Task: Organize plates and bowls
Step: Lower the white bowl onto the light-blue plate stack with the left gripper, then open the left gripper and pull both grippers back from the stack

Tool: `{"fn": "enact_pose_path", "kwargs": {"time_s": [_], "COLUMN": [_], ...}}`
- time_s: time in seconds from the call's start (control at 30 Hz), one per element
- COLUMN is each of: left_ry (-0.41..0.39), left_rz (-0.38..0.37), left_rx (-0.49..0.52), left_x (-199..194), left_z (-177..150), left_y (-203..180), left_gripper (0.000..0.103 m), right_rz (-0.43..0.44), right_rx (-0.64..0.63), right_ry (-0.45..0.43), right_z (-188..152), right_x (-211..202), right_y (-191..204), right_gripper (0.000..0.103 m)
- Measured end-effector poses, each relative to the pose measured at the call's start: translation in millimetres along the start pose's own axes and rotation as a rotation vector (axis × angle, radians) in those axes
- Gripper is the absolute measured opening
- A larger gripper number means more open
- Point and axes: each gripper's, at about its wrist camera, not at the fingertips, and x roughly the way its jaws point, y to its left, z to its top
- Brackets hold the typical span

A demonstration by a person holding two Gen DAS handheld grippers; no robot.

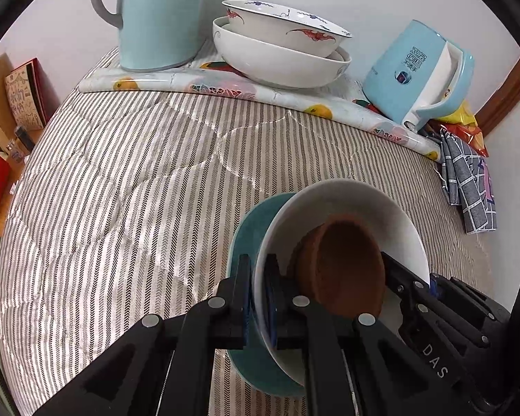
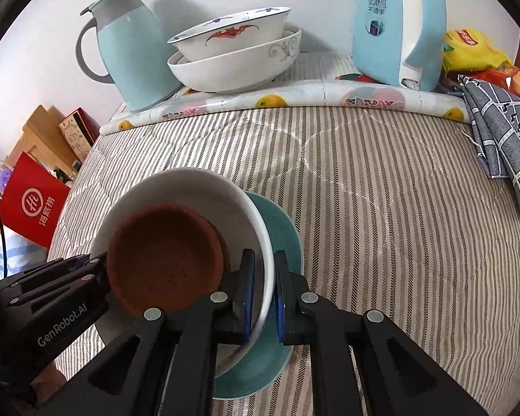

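Two tools, left tool (image 1: 260, 298) and right tool (image 2: 264, 291), each pinch the white bowl's (image 1: 346, 204) rim.

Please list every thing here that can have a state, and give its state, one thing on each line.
left tool: shut on the white bowl's rim
right tool: shut on the white bowl's opposite rim
white bowl: gripped on both sides, over the teal plate
brown bowl: nested in the white bowl, tilted
teal plate: under the white bowl
patterned bowl: stacked in another bowl
jug: lid closed, upright
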Motion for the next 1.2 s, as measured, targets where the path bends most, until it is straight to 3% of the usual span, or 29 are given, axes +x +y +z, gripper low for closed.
{"fn": "enact_pose_path", "kwargs": {"time_s": [0.53, 0.67, 0.73, 1.1, 1.2], "left_ry": [0.021, 0.004, -0.013, -0.099, -0.124], "left_rz": [-0.018, -0.019, 0.002, -0.012, -0.017], "left_rx": [-0.008, -0.001, -0.006, 0.012, 0.035], "left_x": [-4, -15, -21, -75, -92], "left_z": [-4, -7, -9, -31, -40], "left_y": [3, 3, 4, -5, -15], "left_gripper": [0.014, 0.019, 0.027, 0.028, 0.038], "right_rz": [0.006, -0.017, -0.014, -0.058, -0.084], "right_rx": [-0.017, -0.026, -0.025, -0.066, -0.065], "right_ry": [-0.036, -0.047, -0.052, -0.105, -0.138], "right_z": [-3, -5, -7, -37, -48], "right_x": [-16, -24, -29, -75, -97], "right_y": [-4, -3, -3, 9, 9], "right_gripper": [0.02, 0.022, 0.023, 0.04, 0.045]}}
